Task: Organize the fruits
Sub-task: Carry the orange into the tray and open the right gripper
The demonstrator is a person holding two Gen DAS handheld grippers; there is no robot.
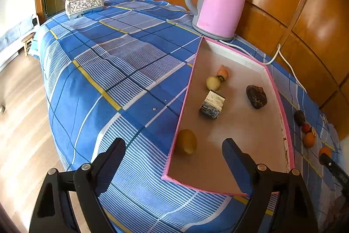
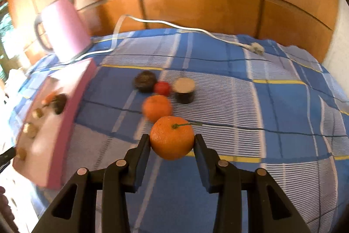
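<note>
A: Where was the right gripper at that point?

B: Clamped on an orange, one pad on each side at its widest part, stem up. The blur around it suggested the fruit was off the cloth, though I couldn't tell for sure.

A: And the left gripper?

B: Spread wide and holding nothing, poised over the near corner of the pink tray. A yellow fruit lay just inside that corner, between the fingers from that camera's angle.

A: What else sat in the tray?

B: A smaller yellow fruit, a pinkish piece touching it, a dark lump and a block.

A: And outside it?

B: On the cloth, a second orange, a red fruit, a dark round one and a short cylinder, clustered close together. A pink kettle stood behind the tray.

A: How would the orange handle?

B: My guess: light, with a slightly yielding, dimpled skin that grips well. Being round, it could roll out if held off-centre, so the equator hold looked right. Squeezing hard would bruise it. I'd avoid the stem, which looked too thin to bear anything.
</note>
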